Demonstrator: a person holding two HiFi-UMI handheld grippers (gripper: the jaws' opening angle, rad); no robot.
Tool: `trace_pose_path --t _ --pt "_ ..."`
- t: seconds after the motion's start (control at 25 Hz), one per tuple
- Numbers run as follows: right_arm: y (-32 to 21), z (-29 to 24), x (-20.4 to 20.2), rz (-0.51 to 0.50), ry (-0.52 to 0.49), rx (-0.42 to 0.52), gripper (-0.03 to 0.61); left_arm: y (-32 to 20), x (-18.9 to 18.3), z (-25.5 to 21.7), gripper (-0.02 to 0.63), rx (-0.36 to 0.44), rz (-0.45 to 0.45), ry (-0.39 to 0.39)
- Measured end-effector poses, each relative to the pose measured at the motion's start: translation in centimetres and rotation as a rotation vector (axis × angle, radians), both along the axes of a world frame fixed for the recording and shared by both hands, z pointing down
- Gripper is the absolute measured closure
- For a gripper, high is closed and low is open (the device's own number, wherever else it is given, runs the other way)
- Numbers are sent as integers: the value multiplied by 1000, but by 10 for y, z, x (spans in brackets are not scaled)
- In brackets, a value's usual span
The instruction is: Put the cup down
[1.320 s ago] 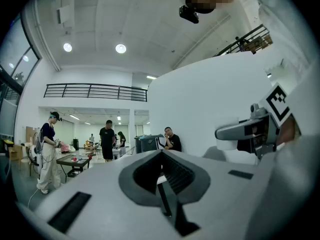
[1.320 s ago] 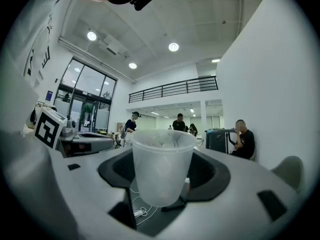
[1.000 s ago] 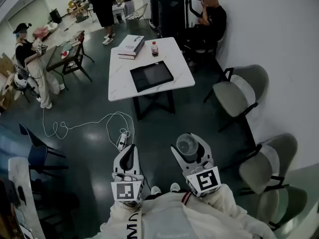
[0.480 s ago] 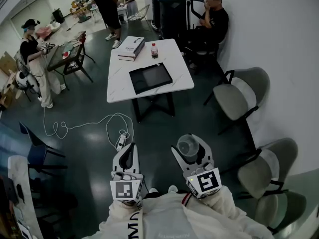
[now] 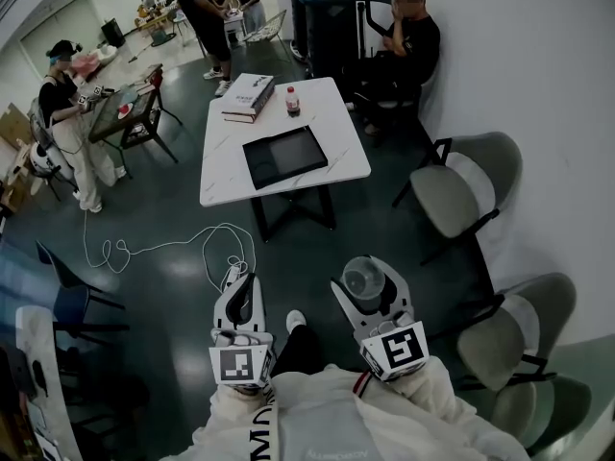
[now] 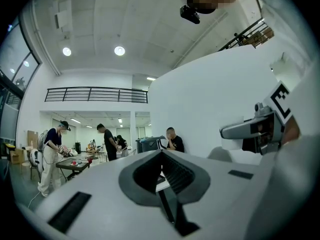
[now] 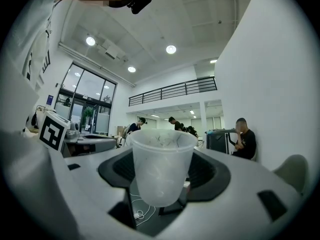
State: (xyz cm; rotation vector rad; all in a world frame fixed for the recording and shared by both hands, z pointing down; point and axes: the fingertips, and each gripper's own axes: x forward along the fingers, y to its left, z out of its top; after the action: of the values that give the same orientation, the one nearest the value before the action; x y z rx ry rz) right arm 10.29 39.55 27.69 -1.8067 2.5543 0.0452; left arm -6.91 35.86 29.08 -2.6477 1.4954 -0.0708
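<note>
Right gripper: jaws wide, clamped on a clear plastic cup. The cup is upright with its mouth up, looks empty, and is held off the ground over dark floor, not touching any surface. Left gripper: jaws together, nothing between them, held level just left of the right one.

Both grippers are near, in front of the person's white sleeves. A white cable loops on the floor just beyond the left gripper.

Farther out, in the centre, is a white table, well apart from the cup. On it are a dark tray at the near side and a stack of books and a small bottle at the far side.

A grey chair is right of the table, and a seated person is by the far right wall.
</note>
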Motion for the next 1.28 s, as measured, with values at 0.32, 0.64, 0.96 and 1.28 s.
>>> trace_pose_path --t 0.32,0.64,0.96,1.28 --pt "-49 12 8 15 9 -21 295 -53 6 15 604 -18 6 16" --pt "-137 18 6 49 30 -42 295 -145 0 21 604 -33 10 15" --pt "-249 10 -5 83 30 -52 295 -257 -10 17 604 -53 36 3" --pt "-335 15 -16 100 30 -74 295 -347 -13 19 604 -77 59 -10"
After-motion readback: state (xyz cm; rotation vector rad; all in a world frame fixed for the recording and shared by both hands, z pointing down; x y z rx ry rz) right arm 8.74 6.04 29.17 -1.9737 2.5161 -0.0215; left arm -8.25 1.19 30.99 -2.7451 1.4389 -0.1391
